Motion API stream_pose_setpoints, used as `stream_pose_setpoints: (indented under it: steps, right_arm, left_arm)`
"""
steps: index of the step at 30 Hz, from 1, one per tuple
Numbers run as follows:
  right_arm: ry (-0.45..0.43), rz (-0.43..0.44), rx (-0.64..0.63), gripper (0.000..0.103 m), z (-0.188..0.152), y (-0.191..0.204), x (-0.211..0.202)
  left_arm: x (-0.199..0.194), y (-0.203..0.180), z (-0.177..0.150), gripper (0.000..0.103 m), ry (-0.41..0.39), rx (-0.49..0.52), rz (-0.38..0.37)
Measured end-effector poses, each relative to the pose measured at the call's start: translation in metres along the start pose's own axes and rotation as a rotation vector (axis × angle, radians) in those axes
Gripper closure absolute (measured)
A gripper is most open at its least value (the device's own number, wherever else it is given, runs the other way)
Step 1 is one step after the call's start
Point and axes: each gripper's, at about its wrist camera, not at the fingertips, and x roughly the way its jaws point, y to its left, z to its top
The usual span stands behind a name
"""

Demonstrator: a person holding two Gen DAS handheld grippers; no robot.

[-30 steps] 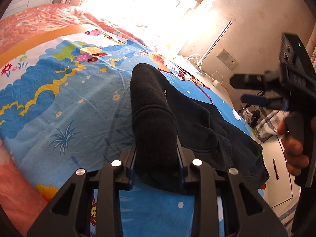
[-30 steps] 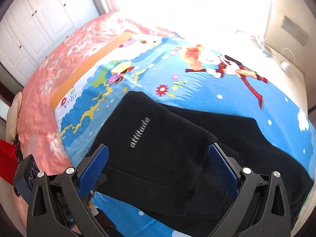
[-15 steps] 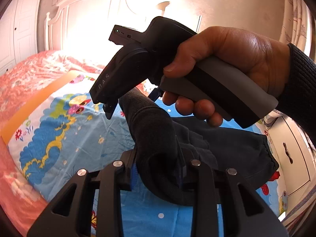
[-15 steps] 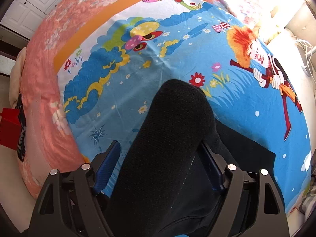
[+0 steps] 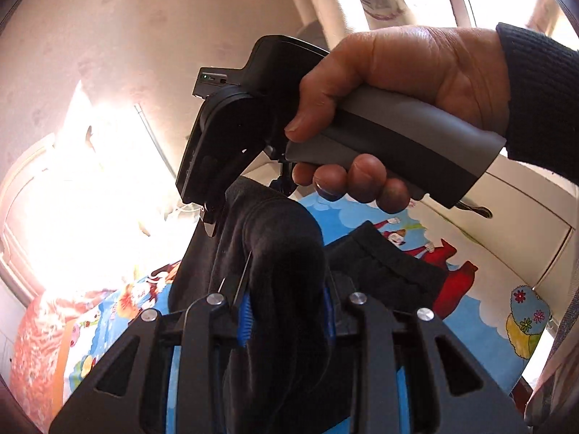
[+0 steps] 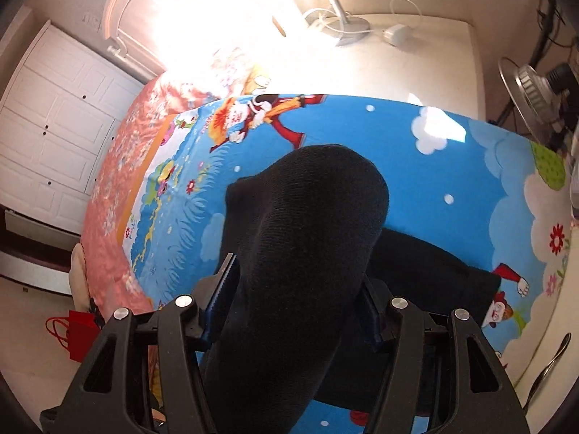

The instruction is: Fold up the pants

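Lifting the pants [image 6: 307,238] mid-fold: my left gripper [image 5: 286,322] clamps them, my right gripper [image 6: 289,300] is closing around them; laying flat remains.

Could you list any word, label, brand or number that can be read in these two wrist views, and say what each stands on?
No text is readable in either view.
The black pants show no lettering on the folds that face the cameras.
The cartoon bedsheet bears only pictures.
The right gripper body shows faint marks, too dark to read.
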Motion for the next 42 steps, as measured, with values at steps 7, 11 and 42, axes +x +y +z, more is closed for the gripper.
stream_pose_setpoints:
  steps: [7,11,42]
  right_arm:
    - [0.016,0.065,0.142,0.044,-0.05,-0.131,0.048]
    - [-0.033,0.07,0.121,0.017,-0.042,-0.124,0.042]
    - [-0.47,-0.717,-0.346,0.017,-0.125,0.003,0.012]
  left_arm:
    - [0.082,-0.139,-0.048,0.06,0.074,0.234,0.041]
    - [0.077,-0.162,-0.077,0.052,-0.004,0.364,0.152]
    - [-0.054,0.064,-0.22,0.042,-0.009,-0.301,-0.069]
